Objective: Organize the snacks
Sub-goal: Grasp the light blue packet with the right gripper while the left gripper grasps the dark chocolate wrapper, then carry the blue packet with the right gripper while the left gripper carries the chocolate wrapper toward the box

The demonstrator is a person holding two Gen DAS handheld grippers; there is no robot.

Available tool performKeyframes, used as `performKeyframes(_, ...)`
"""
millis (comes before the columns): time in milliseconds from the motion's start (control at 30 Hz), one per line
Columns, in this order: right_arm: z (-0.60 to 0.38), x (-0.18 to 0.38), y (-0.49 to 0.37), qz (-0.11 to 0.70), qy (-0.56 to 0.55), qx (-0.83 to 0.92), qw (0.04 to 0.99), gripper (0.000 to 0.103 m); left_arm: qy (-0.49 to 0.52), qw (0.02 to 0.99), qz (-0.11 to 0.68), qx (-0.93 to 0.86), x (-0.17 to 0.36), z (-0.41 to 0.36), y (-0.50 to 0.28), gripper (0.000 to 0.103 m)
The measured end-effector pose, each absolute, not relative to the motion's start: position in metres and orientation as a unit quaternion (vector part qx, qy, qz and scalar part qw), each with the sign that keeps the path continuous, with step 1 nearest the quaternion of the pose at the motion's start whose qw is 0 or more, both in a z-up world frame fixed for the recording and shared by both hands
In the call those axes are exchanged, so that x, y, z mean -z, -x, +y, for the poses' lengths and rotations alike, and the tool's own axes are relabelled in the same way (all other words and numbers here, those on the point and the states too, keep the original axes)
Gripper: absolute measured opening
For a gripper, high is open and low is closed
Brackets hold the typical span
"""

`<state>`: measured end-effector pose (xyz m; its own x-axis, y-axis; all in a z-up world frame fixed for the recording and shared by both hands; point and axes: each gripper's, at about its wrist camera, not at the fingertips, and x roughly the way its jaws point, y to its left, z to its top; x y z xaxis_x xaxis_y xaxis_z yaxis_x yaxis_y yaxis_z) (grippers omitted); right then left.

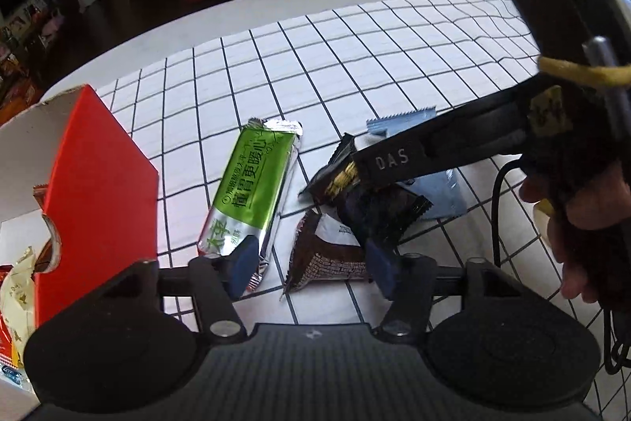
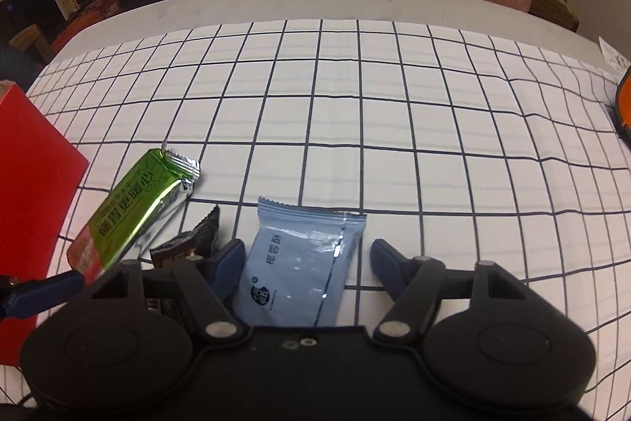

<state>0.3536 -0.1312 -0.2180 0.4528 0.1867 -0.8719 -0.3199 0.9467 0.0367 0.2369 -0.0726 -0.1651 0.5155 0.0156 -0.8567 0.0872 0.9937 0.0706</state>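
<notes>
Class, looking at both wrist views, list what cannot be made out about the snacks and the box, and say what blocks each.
- Red box contents: left wrist view, its wall and the frame edge hide most.
- Dark wrappers: count unclear, right gripper overlaps them.
- Blue packet lower end: right wrist view, gripper body covers it.
- Green bar small print: too small.

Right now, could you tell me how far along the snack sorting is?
Some packets already sit inside the red box. The open right gripper straddles the light blue packet, not yet gripped. The green bar and dark brown packets remain on the checked cloth.
</notes>
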Motion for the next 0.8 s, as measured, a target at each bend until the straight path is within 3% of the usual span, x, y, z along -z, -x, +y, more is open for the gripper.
performKeyframes(233, -0.140, 0.219, -0.338, 0.496, 0.062, -0.151, 0.853, 0.047, -0.057, 0.865, 0.497, 0.043, 0.167, -0.081, -0.236, 0.037)
performKeyframes(800, -0.222, 0.192, -0.267, 0.495, 0.018, -0.166, 0.853, 0.047, -0.016, 0.860, 0.508, 0.040, 0.158, -0.068, -0.216, 0.027)
